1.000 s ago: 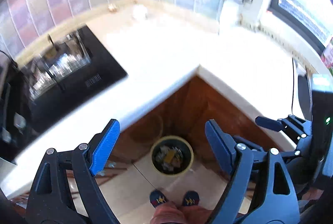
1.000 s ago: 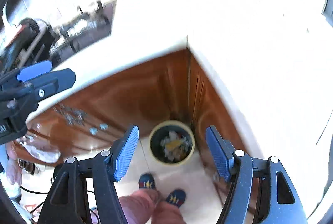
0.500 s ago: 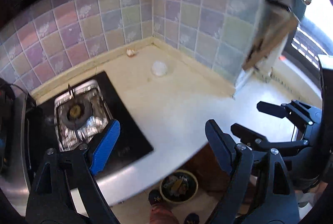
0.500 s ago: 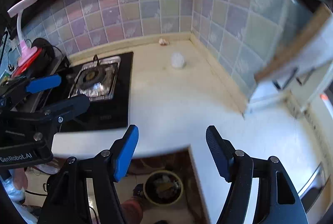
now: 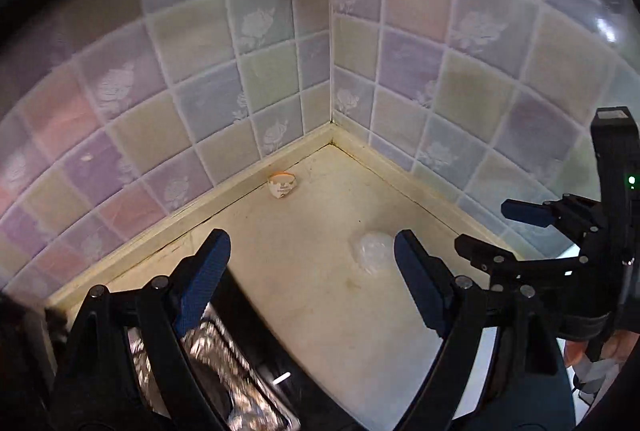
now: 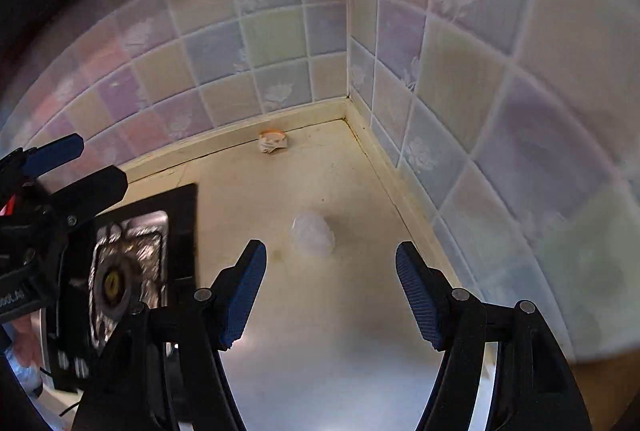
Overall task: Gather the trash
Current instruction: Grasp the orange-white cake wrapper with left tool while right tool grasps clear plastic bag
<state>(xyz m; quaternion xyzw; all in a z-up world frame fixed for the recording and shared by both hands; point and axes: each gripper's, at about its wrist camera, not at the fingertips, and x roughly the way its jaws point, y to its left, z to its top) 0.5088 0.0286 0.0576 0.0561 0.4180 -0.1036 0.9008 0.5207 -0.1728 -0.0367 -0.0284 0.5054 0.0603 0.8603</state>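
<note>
A small crumpled white and orange wrapper (image 5: 283, 185) lies on the counter against the back wall near the corner; it also shows in the right wrist view (image 6: 273, 142). A clear crumpled plastic piece (image 5: 372, 254) lies on the counter nearer me, also in the right wrist view (image 6: 313, 234). My left gripper (image 5: 312, 271) is open and empty above the counter, the plastic just inside its right finger. My right gripper (image 6: 330, 279) is open and empty, just short of the plastic. Each gripper shows in the other's view (image 5: 532, 227) (image 6: 68, 167).
A black gas hob with a foil-lined burner (image 6: 120, 271) sits on the left of the cream counter (image 5: 320, 311). Tiled walls (image 5: 280, 71) meet in a corner behind the trash.
Both grippers swung up from over the floor bin and moved in over the counter toward the corner. The bin has left view. The wrapper and plastic are now much closer.
</note>
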